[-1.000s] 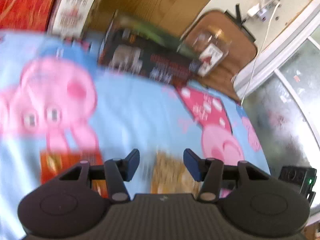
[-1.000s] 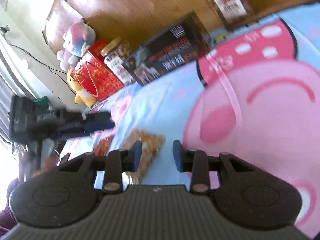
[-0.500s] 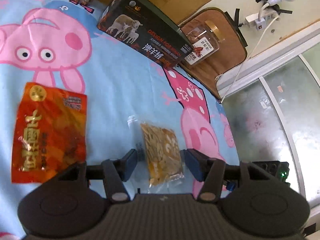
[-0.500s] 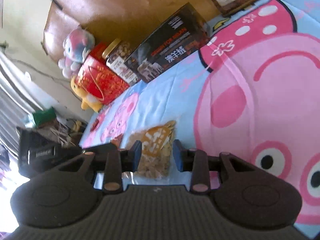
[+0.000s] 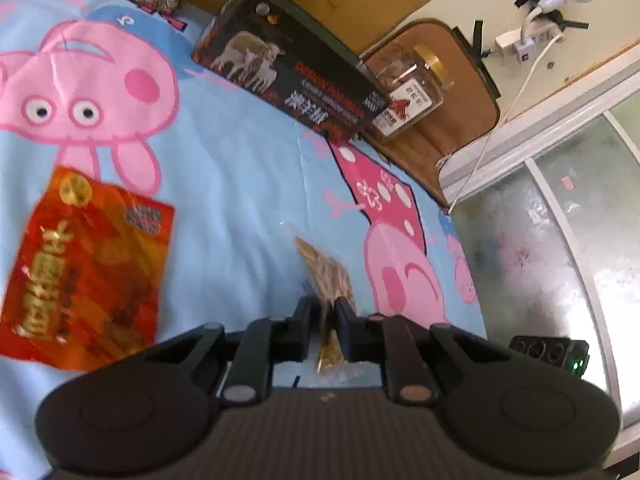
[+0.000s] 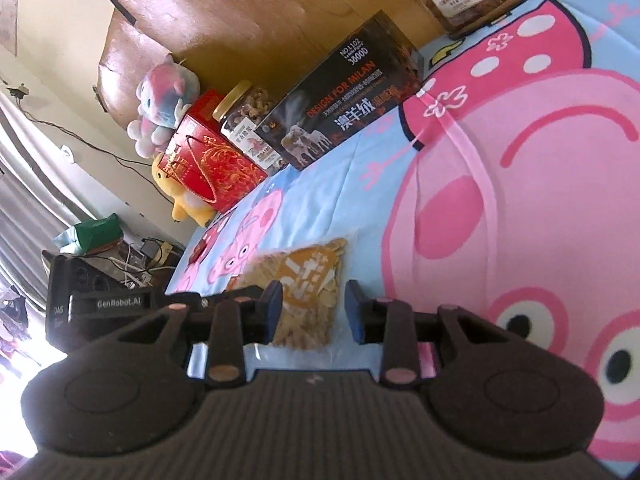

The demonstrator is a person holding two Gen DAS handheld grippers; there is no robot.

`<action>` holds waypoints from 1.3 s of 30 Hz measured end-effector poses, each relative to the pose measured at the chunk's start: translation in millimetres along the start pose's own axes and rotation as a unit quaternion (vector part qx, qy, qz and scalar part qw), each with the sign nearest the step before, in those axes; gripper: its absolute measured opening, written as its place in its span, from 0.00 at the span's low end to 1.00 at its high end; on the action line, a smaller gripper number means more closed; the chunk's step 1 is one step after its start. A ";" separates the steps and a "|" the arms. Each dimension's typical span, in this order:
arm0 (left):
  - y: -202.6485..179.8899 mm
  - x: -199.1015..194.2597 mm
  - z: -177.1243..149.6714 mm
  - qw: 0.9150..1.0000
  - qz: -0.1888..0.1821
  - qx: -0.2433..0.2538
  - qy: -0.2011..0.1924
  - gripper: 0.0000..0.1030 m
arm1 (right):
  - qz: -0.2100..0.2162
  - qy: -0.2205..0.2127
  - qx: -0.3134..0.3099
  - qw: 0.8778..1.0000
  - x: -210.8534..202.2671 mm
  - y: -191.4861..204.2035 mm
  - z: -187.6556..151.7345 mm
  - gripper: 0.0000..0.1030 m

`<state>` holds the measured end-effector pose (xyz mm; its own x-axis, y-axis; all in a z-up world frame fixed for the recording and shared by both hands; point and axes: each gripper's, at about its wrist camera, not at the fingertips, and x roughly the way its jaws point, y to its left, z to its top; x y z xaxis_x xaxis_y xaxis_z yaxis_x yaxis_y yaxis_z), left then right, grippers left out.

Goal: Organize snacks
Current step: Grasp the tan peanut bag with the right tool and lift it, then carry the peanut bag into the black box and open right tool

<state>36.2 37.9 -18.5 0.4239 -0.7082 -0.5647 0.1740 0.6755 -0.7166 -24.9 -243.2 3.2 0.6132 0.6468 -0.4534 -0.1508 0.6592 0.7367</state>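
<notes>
The left tongs point(image 5: 323, 312) are clamped on the clear bag of dried strips point(image 5: 330, 276), which looks light, crinkly and slippery; its flat sealed edge offers the surest hold. The right tongs point(image 6: 314, 300) are opening astride the bag, not pressing it.

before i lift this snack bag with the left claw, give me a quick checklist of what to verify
1. Left claw shut on the clear snack bag: ok, the bag is pinched between its fingers.
2. Grip placement: not ok, it holds only the bag's near end, so the bag may swing.
3. Right claw clear of the bag: not ok, its jaws are opening but the bag lies between the fingers, not pressed.
4. Red snack packet out of the way: ok, flat on the blue cartoon bedsheet, apart from the bag.
5. Black box and glass jar distant from the lift: ok.
6. Bag sealed: cannot tell.
</notes>
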 end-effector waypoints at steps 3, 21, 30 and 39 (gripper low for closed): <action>9.7 -4.3 5.1 0.998 -0.048 -0.032 0.005 0.12 | -0.004 -0.004 -0.017 1.000 -2.6 2.0 -0.2 0.45; -0.2 -18.0 35.9 0.998 -0.055 -0.011 -0.024 0.18 | 0.078 0.020 -0.012 0.997 14.7 18.2 16.3 0.29; -52.2 -9.4 134.1 0.992 0.019 0.085 -0.089 0.27 | 0.034 -0.052 -0.119 0.991 44.6 57.9 94.7 0.28; -64.3 68.7 206.4 0.980 0.116 0.127 -0.097 0.32 | -0.047 -0.068 -0.152 0.985 93.3 40.1 173.4 0.28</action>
<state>237.5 -11.8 73.3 0.6355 -0.4931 -0.5942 0.2575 0.8608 -0.4389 160.8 -222.9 77.4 0.7303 0.5338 -0.4263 -0.3004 0.8114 0.5013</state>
